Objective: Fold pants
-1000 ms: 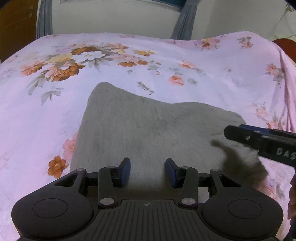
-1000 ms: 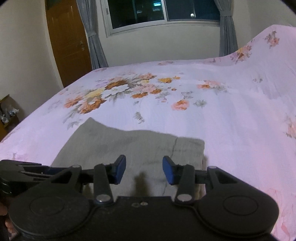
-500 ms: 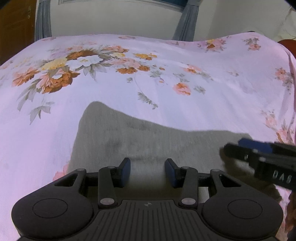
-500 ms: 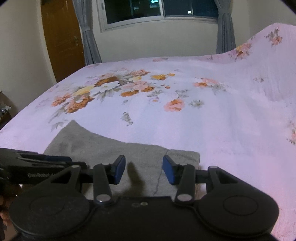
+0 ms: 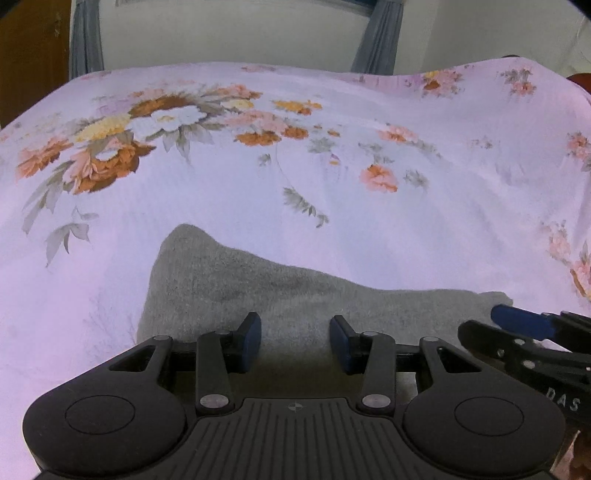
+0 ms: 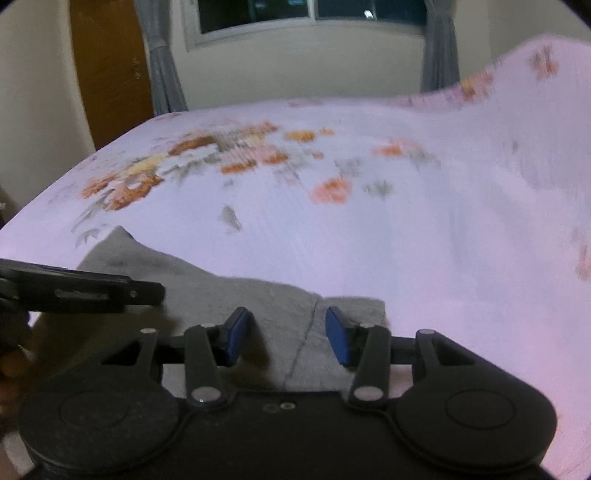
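Observation:
The grey pants [image 5: 280, 295] lie folded into a compact flat bundle on the pink floral bedspread [image 5: 295, 192]. They also show in the right wrist view [image 6: 236, 295], with a seam line running down near their right end. My left gripper [image 5: 295, 339] is open and empty, above the near edge of the pants. My right gripper [image 6: 290, 338] is open and empty, over the right end of the bundle. The right gripper's fingers [image 5: 524, 328] show at the right edge of the left wrist view. The left gripper's finger [image 6: 92, 291] crosses the left of the right wrist view.
The bed's left edge [image 6: 74, 173] drops toward a wooden door [image 6: 110, 70] and a wall. A window [image 6: 306, 14] with grey curtains [image 6: 162, 66] is behind the bed. The bedspread rises over a hump [image 6: 535, 74] at the far right.
Both grippers have pulled back toward me and away from the pants, staying open. The pants now sit lower and smaller in both views. The right wrist view is blurred by motion.

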The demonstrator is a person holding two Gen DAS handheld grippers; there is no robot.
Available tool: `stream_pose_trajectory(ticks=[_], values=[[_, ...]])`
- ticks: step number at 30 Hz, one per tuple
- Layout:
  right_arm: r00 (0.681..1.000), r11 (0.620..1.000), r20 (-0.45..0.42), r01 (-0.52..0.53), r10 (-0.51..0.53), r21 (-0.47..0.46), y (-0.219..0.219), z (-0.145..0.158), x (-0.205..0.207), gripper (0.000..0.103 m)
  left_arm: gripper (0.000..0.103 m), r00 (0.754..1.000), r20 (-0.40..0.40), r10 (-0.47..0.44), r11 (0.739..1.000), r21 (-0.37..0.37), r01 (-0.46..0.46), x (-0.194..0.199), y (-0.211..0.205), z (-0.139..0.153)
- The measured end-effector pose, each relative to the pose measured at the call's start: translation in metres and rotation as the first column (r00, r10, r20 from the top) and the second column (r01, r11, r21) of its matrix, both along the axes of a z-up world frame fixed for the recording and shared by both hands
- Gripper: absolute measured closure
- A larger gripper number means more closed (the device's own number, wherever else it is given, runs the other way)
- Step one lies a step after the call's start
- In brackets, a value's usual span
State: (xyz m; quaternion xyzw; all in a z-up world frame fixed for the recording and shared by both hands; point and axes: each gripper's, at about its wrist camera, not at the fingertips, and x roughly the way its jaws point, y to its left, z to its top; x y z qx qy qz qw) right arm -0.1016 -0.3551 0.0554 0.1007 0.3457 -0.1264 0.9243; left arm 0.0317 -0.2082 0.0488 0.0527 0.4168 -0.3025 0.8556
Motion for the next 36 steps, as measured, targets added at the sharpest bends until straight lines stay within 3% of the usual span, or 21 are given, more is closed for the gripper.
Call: stream_pose_trajectory(ticks=[6,14,24,36], values=[[1.0,1.0,-0.026,-0.014,0.014,-0.019,0.005,0.008,0.0,0.055,0.06,1.0,0.008,0.003,1.0,0.007,-0.004,-0.013,0.007,0.006],[0.998,0.998,0.026,-0.051,0.051,-0.031,0.026,0.03,-0.035,0.055,0.06,0.999,0.035,-0.028,1.0,0.011,0.028,-0.057,0.038,0.01],[0.996,0.993,-0.042,-0.08,0.077,-0.081,0.045,0.013,-0.066,0.054,0.06,0.997,0.029,-0.073,0.997,0.016,0.072,-0.101,0.057,0.008],[0.997,0.995,-0.024,-0.076,0.074,-0.069,0.055,0.021,-0.084,0.054,0.06,0.999,0.014,-0.037,0.999,-0.019,0.037,-0.117,0.071,0.014]])
